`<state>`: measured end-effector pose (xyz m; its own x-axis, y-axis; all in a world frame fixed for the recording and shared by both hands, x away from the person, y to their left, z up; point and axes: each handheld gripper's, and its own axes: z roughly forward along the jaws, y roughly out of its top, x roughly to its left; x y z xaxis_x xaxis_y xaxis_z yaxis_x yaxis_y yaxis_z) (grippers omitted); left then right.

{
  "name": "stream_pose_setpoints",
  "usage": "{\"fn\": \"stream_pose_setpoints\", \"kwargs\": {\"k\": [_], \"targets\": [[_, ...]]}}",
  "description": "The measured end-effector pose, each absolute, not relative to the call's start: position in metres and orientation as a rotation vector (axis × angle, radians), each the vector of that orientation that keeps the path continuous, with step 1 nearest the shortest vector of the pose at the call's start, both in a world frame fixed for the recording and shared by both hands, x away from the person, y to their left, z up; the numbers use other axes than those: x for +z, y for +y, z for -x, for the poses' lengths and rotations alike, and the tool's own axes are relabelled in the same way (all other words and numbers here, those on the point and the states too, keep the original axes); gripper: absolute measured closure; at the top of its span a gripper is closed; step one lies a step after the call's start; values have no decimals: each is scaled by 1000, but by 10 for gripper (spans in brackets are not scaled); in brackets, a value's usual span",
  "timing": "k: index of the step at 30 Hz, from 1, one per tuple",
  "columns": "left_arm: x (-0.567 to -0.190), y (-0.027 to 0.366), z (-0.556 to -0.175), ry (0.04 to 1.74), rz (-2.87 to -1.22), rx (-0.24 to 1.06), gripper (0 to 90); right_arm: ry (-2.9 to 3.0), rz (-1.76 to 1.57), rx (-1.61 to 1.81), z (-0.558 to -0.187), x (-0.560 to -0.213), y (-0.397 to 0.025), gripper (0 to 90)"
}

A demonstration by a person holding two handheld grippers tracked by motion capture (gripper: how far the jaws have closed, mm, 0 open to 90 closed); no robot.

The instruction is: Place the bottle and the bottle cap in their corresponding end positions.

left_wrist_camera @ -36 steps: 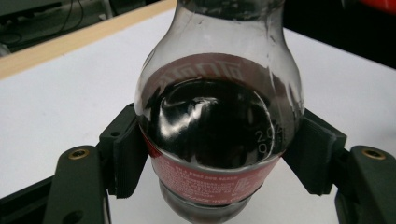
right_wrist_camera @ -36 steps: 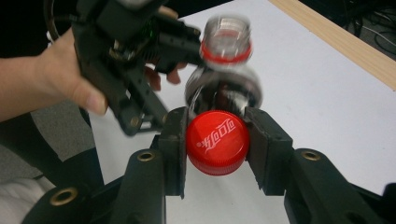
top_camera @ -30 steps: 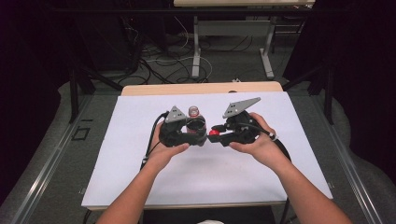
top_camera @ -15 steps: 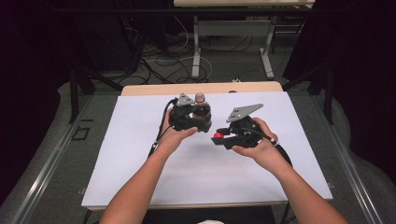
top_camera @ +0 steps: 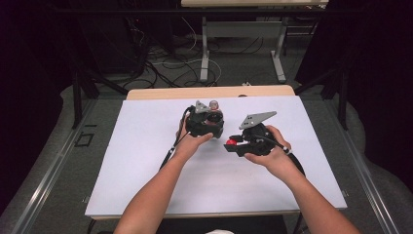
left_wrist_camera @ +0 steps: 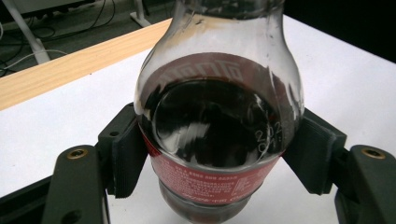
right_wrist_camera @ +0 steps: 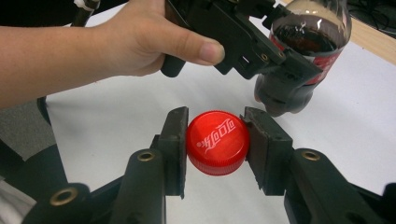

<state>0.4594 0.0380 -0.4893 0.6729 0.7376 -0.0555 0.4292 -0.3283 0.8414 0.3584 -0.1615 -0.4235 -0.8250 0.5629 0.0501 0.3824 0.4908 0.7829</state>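
The bottle (left_wrist_camera: 218, 140), pinched by the left tool (top_camera: 207, 119), is held left of the red cap (right_wrist_camera: 217, 141), which is clamped in the right tool (top_camera: 233, 144); its mouth seems tilted away.

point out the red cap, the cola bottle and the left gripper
red cap (right_wrist_camera: 217, 142), right gripper view, its printed top
cola bottle (left_wrist_camera: 215, 126), left gripper view, its dark belly
left gripper (top_camera: 206, 120), high view, its black body

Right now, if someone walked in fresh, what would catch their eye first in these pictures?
Probably the red bottle cap, pinched between the jaws of the right gripper above the white table cover. Next, the small bottle of dark soda with its red label, clamped around its body by the left gripper and held up off the table, just beyond the cap.
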Motion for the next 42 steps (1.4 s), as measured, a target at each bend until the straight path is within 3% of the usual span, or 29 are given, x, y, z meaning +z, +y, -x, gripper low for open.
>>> {"fn": "stream_pose_setpoints", "kwargs": {"k": [30,42], "targets": [[-521,41,-458,902,-1982,422,289,2544,-833,1246,-364,-453,-148,615],[-518,44,-457,926,-1952,393,171,2591,-849,1211,-369,-475,-142,615]]}}
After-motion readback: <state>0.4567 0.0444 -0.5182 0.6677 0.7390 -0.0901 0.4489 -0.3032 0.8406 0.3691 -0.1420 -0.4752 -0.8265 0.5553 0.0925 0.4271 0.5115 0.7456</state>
